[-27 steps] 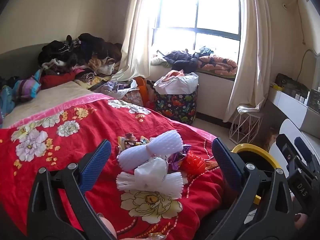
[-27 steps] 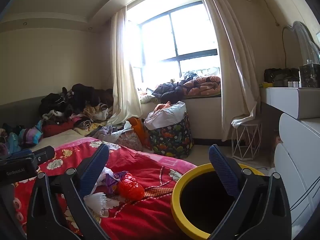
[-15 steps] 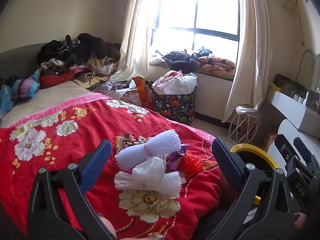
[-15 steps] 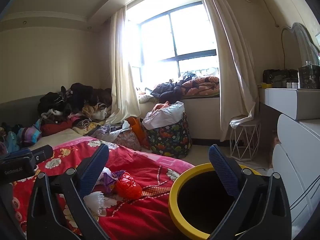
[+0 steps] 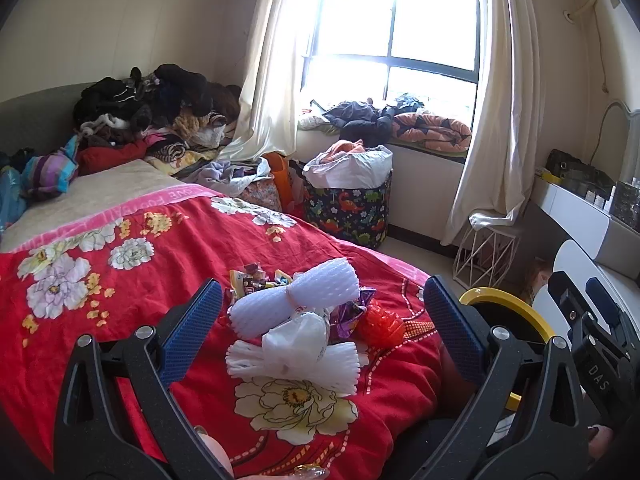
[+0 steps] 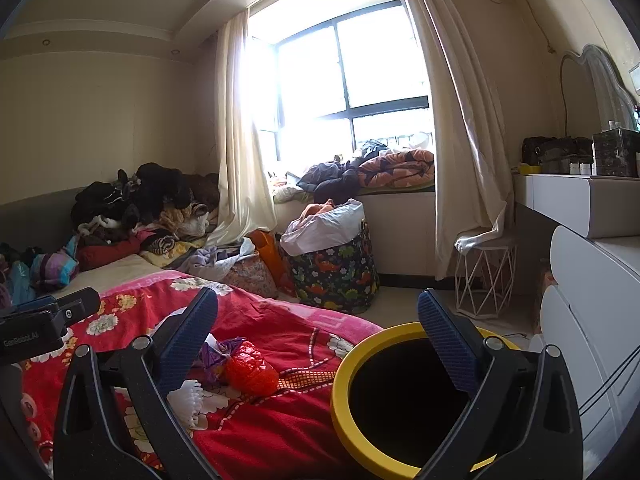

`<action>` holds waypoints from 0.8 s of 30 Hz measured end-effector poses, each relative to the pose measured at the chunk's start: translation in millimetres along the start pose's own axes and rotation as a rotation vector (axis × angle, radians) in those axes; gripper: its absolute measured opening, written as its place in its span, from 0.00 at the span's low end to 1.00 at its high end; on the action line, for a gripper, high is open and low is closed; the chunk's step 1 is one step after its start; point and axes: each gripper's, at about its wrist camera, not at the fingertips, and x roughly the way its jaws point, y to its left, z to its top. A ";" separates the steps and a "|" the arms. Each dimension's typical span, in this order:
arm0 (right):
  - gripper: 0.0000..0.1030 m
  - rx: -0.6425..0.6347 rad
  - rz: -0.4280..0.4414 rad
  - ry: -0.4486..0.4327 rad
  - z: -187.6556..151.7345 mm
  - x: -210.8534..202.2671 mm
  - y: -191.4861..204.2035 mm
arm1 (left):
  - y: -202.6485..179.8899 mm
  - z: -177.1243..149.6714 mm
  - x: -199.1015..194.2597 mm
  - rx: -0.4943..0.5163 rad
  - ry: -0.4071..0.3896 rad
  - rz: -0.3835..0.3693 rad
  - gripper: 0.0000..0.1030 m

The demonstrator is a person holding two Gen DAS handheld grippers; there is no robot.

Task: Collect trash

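1. Here, the bed (image 5: 120, 280) wears a red flowered blanket, the trash heaped near its corner.
2. The yellow-rimmed bin (image 6: 400, 400) stands just beside that corner.
3. Both the left claw (image 5: 320, 328) and the right claw (image 6: 316, 332) gape wide, holding nothing.
4. White foam nets (image 5: 296, 300), a plastic bag (image 5: 296, 340), a red net (image 5: 380, 324) and wrappers (image 5: 252, 280) touch.

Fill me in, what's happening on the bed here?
A person holds a tool in each hand over a red floral blanket. A small pile of trash sits on it: white foam netting, a white plastic bag, snack wrappers and a red crinkled piece. The left tool is open, aimed at the pile. The right tool is open too, between the pile and a yellow-rimmed bin beside the bed. Nothing is picked up yet.
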 end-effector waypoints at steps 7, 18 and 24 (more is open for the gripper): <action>0.94 -0.002 -0.002 0.002 -0.3 0.0 0.5 | 0.6 0.6 -0.1 -0.001 0.002 -0.002 0.90; 0.94 -0.001 -0.005 0.005 -0.5 0.7 1.1 | 1.2 0.3 -0.1 -0.003 0.002 -0.003 0.90; 0.94 0.000 -0.004 0.006 -0.5 0.5 0.4 | 1.6 0.4 -0.2 -0.004 0.002 -0.002 0.90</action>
